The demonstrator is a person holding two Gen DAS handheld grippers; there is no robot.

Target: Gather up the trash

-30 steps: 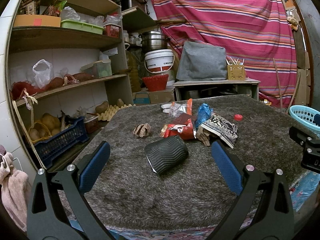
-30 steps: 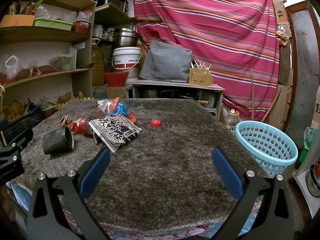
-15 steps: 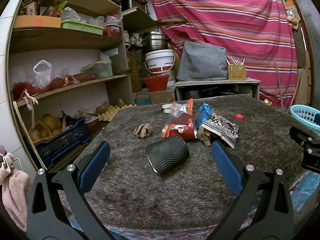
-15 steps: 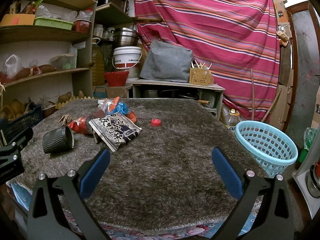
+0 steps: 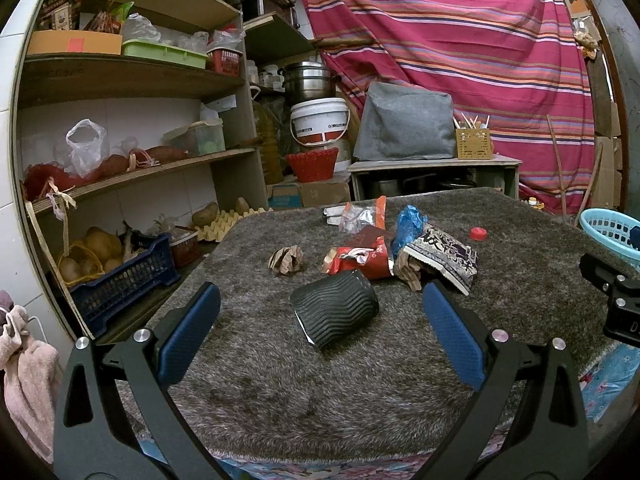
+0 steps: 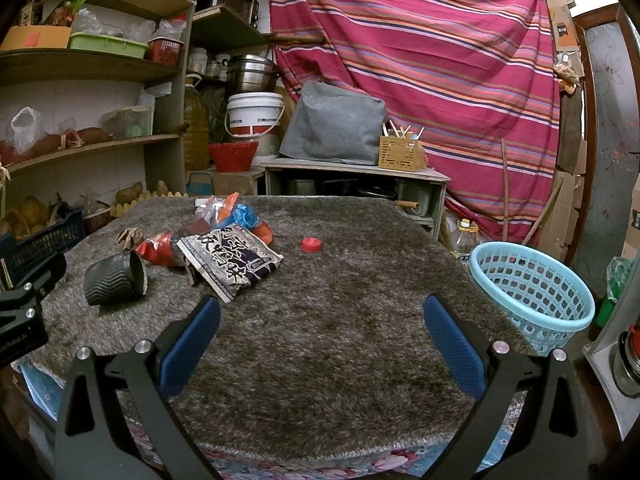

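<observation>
both tools empty, jaws spread wide: left gripper [image 5: 320, 320] faces the ribbed black paper cup [image 5: 334, 314] lying tipped on the shaggy grey rug [image 6: 340, 340]; right gripper [image 6: 320, 320] hovers over bare pile. crinkly foil wrappers [image 6: 230, 260] lie left of centre – thin, slippery, likely to slide out. the cup could crush – the perforated blue basket [image 6: 532, 292] sits far right.

On the rug: one black ribbed cup [image 5: 334, 309], one red bottle cap [image 6: 311, 245], one crumpled brown paper ball [image 5: 286, 260], one blue basket [image 6: 534, 292], two grippers.
</observation>
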